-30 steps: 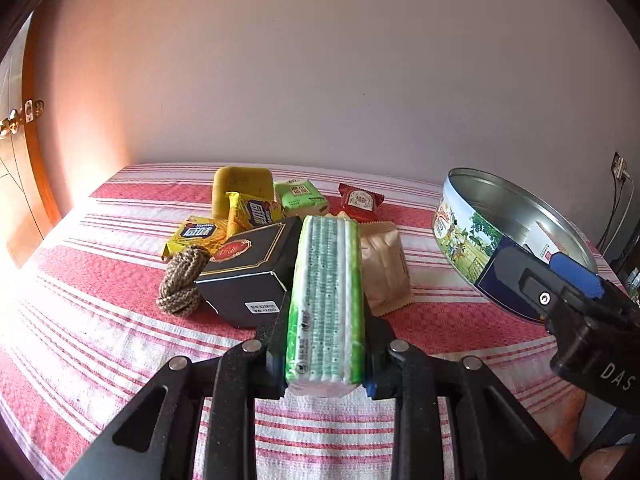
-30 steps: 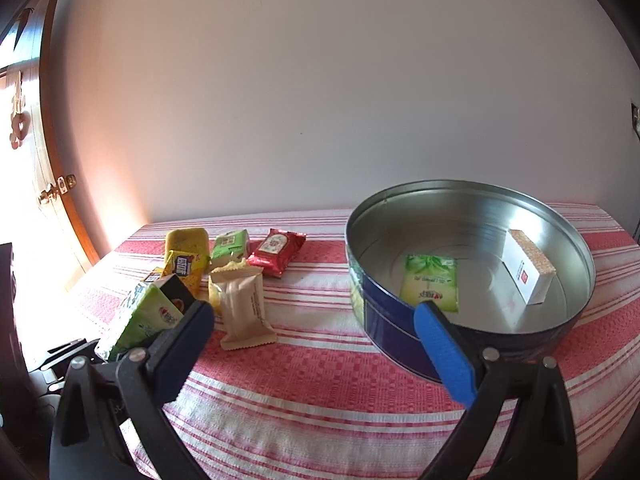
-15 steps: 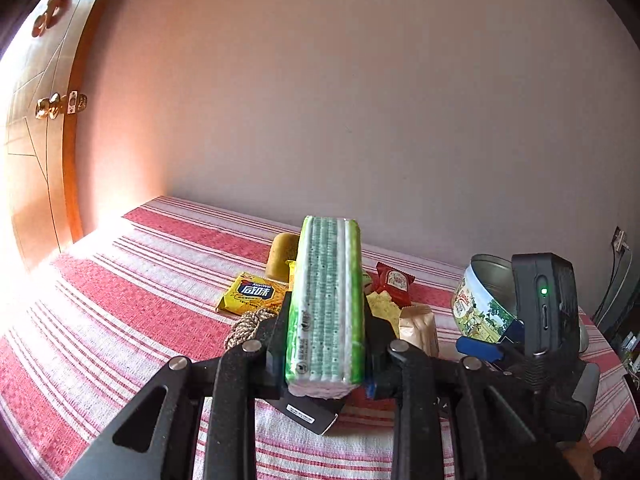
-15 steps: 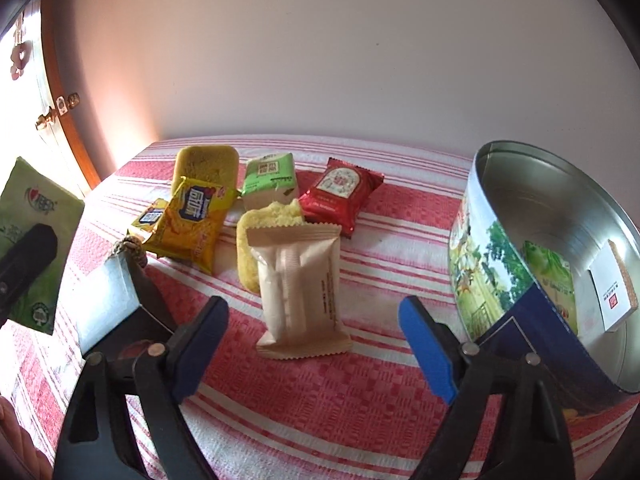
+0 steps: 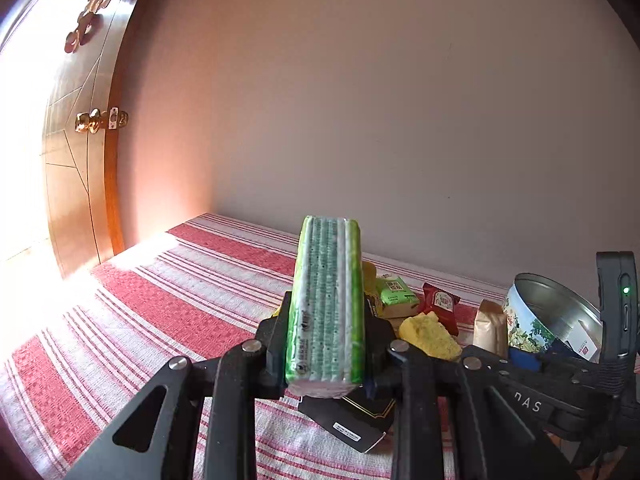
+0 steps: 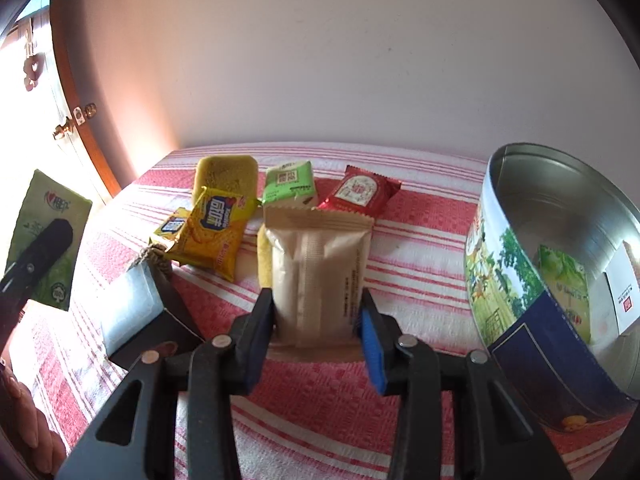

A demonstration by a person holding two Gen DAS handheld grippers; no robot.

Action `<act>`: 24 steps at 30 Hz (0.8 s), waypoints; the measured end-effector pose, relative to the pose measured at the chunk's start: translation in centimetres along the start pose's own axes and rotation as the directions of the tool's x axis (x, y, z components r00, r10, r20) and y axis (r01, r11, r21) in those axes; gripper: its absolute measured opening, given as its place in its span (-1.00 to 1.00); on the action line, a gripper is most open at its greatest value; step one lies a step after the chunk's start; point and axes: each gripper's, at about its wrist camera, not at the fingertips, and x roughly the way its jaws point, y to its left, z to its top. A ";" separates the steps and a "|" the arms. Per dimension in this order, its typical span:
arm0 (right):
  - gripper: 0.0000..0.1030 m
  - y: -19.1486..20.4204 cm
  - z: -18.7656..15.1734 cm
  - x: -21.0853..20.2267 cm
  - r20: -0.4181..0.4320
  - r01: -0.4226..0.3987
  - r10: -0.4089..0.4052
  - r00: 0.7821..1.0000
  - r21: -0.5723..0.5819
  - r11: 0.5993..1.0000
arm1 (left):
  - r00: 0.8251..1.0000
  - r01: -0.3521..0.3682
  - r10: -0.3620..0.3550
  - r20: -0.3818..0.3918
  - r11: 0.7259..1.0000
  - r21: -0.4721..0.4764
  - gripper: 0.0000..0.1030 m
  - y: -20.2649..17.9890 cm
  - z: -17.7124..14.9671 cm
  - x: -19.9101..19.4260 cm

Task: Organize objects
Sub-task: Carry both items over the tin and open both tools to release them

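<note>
My left gripper [image 5: 326, 316] is shut on a green tissue pack [image 5: 326, 300], held on edge above the red-striped cloth; the right wrist view shows that pack [image 6: 44, 236] at far left. My right gripper [image 6: 318, 316] points down at a beige snack packet [image 6: 320, 264] lying on the cloth. Its jaws are closing, and the blue pads touch the packet's two long sides. To the right, a round tin [image 6: 520, 280] holds a green sachet [image 6: 564, 280] and a white box [image 6: 624, 296].
Behind the beige packet lie a yellow biscuit packet [image 6: 214, 236], a green packet [image 6: 290, 182], a red packet [image 6: 360, 194] and a yellow sponge [image 6: 226, 170]. A black box [image 6: 156, 320] and a rope knot [image 6: 154, 254] sit left. A wooden door [image 5: 72, 160] stands far left.
The right gripper swung left from the tin to the beige packet, dropped over it, and its jaws narrowed from wide apart onto it. The left gripper lifted and turned with the tissue pack.
</note>
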 end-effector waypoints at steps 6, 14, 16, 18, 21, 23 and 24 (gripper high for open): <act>-0.20 0.2 1.0 -3.9 0.169 -0.018 0.020 0.985 -0.013 1.000 | 1.000 -0.020 0.020 -0.011 1.000 0.018 -0.44 -0.2 -0.4 -0.1; -0.20 -0.5 0.6 -6.0 0.229 0.048 -0.036 0.973 -0.048 0.998 | 0.999 0.018 -0.017 -0.030 0.999 0.048 -0.44 -3.0 -0.8 -1.2; -0.20 -1.3 0.3 -6.7 0.242 0.064 -0.048 0.969 -0.058 0.996 | 0.999 0.042 -0.041 -0.036 0.998 0.047 -0.44 -4.1 -0.9 -1.4; -0.20 -2.2 0.0 -7.5 0.259 0.088 -0.068 0.963 -0.063 0.994 | 0.998 0.058 -0.056 -0.037 0.997 0.053 -0.44 -5.2 -0.8 -1.6; -0.20 -4.0 -0.3 -8.2 0.275 0.126 -0.104 0.956 -0.062 0.990 | 0.996 0.086 -0.084 -0.033 0.993 0.077 -0.44 -7.2 -0.7 -1.9; -0.20 -5.5 -0.4 -8.7 0.278 0.147 -0.128 0.952 -0.049 0.988 | 0.994 0.105 -0.103 -0.029 0.989 0.100 -0.44 -8.7 -0.7 -2.2; -0.20 -6.2 -0.4 -8.9 0.278 0.156 -0.139 0.951 -0.042 0.987 | 0.993 0.116 -0.113 -0.027 0.987 0.108 -0.44 -9.3 -0.7 -2.2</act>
